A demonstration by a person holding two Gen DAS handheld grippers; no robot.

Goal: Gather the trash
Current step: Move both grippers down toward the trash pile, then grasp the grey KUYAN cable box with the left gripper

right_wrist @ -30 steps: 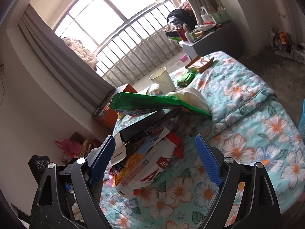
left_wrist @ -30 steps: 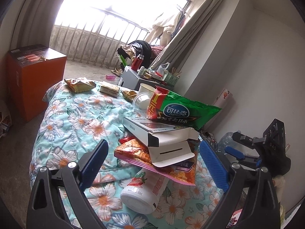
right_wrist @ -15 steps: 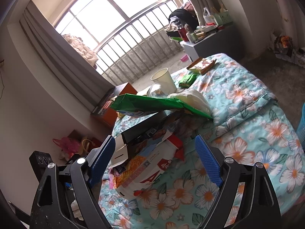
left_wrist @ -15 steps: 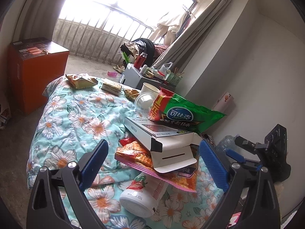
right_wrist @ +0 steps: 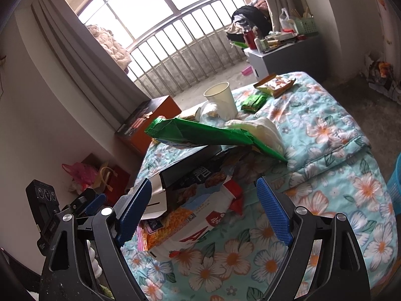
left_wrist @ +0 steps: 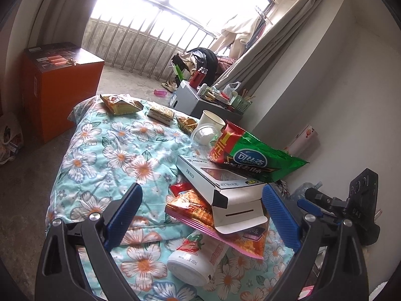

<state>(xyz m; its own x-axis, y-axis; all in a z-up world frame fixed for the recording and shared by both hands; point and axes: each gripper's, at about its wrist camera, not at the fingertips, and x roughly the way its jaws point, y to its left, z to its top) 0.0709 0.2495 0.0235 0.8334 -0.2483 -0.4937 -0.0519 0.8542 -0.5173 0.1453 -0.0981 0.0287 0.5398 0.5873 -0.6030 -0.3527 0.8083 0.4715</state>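
A pile of trash lies on the floral bedspread [left_wrist: 100,155]: a green chip bag [left_wrist: 260,158] on a white carton [left_wrist: 225,188], an orange snack bag [left_wrist: 200,213] and a white yoghurt bottle [left_wrist: 198,258] beneath. My left gripper [left_wrist: 203,215] is open and empty, its blue fingers either side of the pile. My right gripper [right_wrist: 205,208] is open and empty, facing the same pile, with the green bag [right_wrist: 205,135] and bottle [right_wrist: 190,228] in front. A paper cup [right_wrist: 221,99] and small wrappers [right_wrist: 274,84] lie farther back.
An orange box [left_wrist: 57,85] stands on the floor left of the bed. A grey cabinet [left_wrist: 190,100] with clutter stands by the window railing. More wrappers [left_wrist: 120,104] lie at the bed's far end. A blue basket edge [right_wrist: 394,183] shows at right.
Both grippers have drawn back and lifted slightly, so the pile sits a little lower and farther in both views. Both stay open; nothing was picked up.
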